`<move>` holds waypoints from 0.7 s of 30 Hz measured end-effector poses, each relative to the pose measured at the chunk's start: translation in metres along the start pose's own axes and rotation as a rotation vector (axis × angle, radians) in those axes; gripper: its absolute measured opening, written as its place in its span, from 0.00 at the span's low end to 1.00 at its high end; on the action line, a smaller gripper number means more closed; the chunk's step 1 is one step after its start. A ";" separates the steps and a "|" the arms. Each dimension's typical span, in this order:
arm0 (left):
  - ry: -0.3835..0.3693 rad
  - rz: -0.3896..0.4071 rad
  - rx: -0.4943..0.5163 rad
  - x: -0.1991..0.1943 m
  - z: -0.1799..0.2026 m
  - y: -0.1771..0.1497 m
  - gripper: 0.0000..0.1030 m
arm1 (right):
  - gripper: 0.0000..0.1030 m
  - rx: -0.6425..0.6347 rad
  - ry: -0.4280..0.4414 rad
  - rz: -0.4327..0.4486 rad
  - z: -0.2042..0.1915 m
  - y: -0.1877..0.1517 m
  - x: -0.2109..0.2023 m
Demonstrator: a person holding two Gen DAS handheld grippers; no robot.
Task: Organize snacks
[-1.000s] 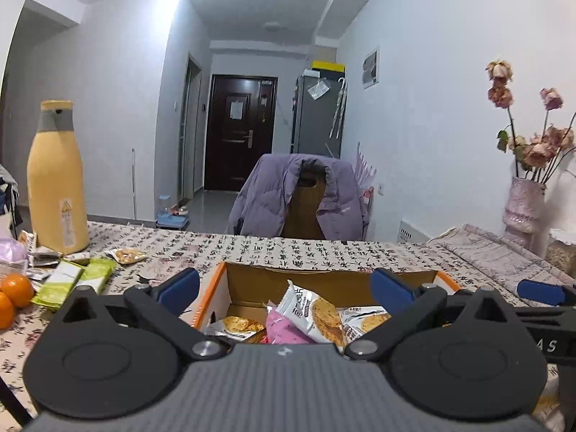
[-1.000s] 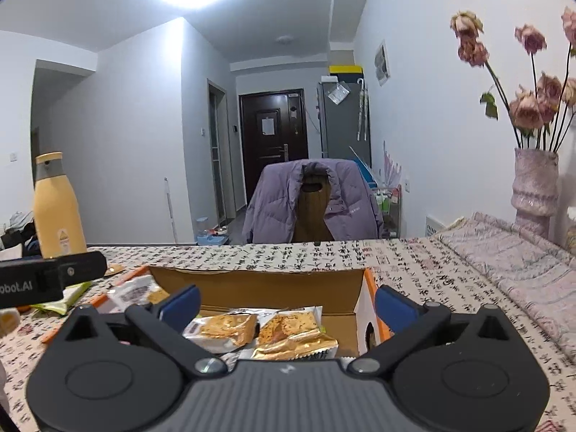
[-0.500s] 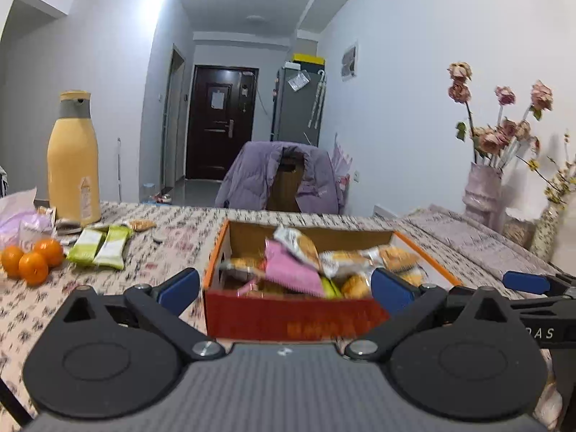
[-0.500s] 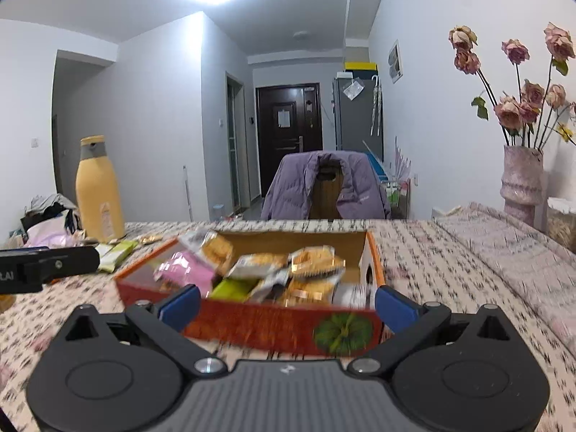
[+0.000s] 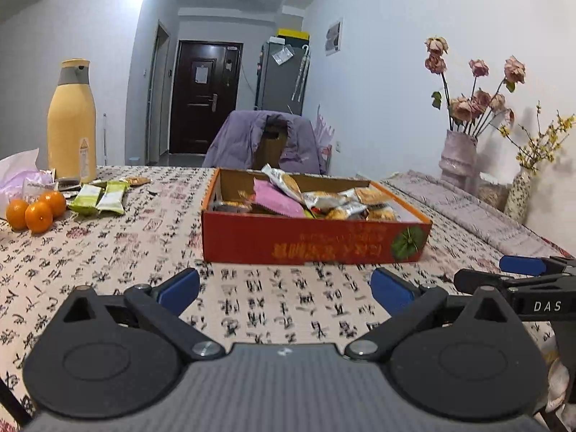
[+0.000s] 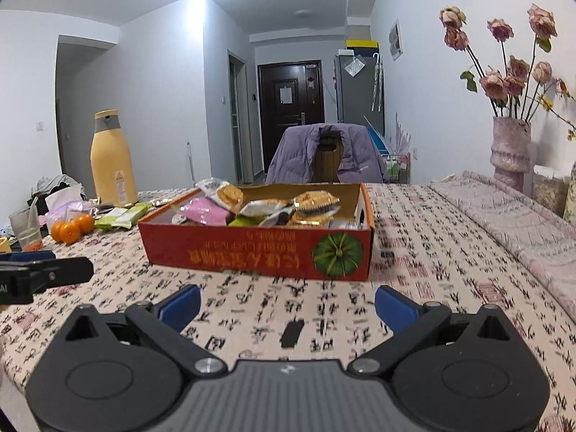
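**Both grippers spread and empty before the snack box**

Left wrist view: the left gripper hangs above the patterned tablecloth with its blue-tipped fingers spread wide and nothing between them. Ahead sits the shallow red cardboard box, filled with wrapped snack packets, among them a pink packet. To the left lie two green snack bars, three small oranges and a tall yellow bottle with a grey neck. The right gripper shows at the right edge.

Right wrist view: the right gripper's fingers are spread wide too, gripping nothing. The box stands near, straight ahead. A vase of dried pink roses stands at far right, and a chair draped in a purple jacket stands beyond the table.
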State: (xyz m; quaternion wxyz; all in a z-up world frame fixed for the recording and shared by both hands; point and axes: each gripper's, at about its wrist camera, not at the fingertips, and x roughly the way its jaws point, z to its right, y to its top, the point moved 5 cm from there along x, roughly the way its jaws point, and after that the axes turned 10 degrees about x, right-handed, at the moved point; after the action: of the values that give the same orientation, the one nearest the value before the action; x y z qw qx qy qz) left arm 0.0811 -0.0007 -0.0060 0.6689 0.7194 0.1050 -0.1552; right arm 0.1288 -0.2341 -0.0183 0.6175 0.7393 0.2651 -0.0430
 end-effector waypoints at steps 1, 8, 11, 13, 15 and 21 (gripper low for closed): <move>-0.004 -0.005 -0.003 -0.001 0.000 -0.002 1.00 | 1.00 0.003 -0.002 -0.005 0.001 -0.002 0.000; -0.007 -0.025 -0.004 0.000 0.002 -0.009 1.00 | 1.00 0.015 -0.009 -0.018 0.003 -0.008 -0.002; -0.011 -0.025 -0.002 -0.001 0.003 -0.009 1.00 | 1.00 0.013 -0.005 -0.018 0.002 -0.008 -0.003; -0.011 -0.025 -0.003 -0.001 0.003 -0.009 1.00 | 1.00 0.012 -0.005 -0.020 0.001 -0.009 -0.003; -0.011 -0.027 -0.004 -0.001 0.003 -0.010 1.00 | 1.00 0.011 -0.004 -0.021 0.000 -0.009 -0.003; -0.014 -0.025 0.000 -0.002 0.004 -0.010 1.00 | 1.00 0.011 -0.004 -0.021 0.000 -0.009 -0.003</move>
State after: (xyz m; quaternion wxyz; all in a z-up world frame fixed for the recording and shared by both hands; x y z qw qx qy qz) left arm 0.0754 -0.0040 -0.0149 0.6676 0.7170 0.1091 -0.1685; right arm 0.1225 -0.2345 -0.0252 0.6133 0.7399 0.2715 -0.0525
